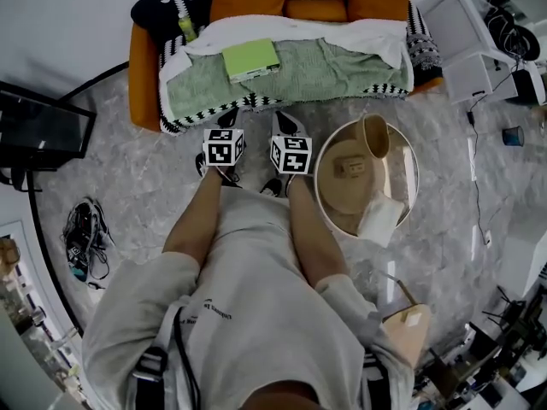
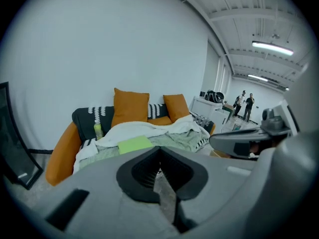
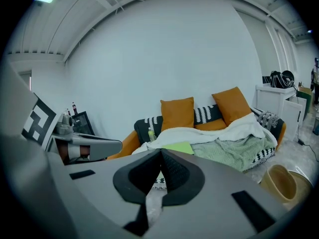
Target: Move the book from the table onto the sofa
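The light green book (image 1: 251, 60) lies flat on the green blanket of the orange sofa (image 1: 144, 67). It also shows in the left gripper view as the book (image 2: 134, 144) and in the right gripper view as the book (image 3: 178, 147). My left gripper (image 1: 228, 118) and right gripper (image 1: 286, 123) are held side by side just short of the sofa's front edge, both pointing at it. The left gripper (image 2: 159, 151) is shut with nothing in it. So is the right gripper (image 3: 160, 154). Neither touches the book.
A round wooden table (image 1: 408, 156) stands at my right with a tan cup (image 1: 373, 135) and a white cloth (image 1: 379, 219) on it. A green bottle (image 1: 187, 28) lies on the sofa. A black screen (image 1: 43, 126) stands left, white cabinets (image 1: 461, 32) right.
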Demonstrator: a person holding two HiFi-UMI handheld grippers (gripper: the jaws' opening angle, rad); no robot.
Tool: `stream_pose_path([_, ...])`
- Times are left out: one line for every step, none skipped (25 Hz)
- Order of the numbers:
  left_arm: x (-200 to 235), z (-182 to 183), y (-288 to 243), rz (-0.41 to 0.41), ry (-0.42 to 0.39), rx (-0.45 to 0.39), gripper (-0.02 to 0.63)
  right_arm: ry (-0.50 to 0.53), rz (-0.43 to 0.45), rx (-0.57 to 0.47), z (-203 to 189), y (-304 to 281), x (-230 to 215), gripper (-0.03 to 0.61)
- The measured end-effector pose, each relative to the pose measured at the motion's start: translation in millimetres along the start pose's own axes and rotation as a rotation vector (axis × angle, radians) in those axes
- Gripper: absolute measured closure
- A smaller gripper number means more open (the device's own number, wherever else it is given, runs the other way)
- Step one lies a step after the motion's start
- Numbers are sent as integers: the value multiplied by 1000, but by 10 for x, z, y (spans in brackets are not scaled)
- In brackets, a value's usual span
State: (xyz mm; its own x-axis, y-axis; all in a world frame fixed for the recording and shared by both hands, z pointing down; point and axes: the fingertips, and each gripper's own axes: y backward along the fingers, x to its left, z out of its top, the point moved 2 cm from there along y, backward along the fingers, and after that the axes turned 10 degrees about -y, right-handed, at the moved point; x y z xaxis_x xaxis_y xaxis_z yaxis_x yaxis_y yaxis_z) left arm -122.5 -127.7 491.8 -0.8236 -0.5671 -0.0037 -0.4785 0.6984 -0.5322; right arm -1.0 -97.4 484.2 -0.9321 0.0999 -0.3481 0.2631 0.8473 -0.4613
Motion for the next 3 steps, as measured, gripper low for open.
stream_pose_path([7, 11, -3, 1, -4, 1, 603, 0, 0, -4, 11, -2, 0, 572])
stream_pose_path([19, 23, -8, 2, -6, 1, 604, 1, 0, -8, 26, -7, 2, 572])
stream_pose_path([32, 34, -13, 4, -8, 0, 604, 2, 0, -12, 43, -14, 3, 572])
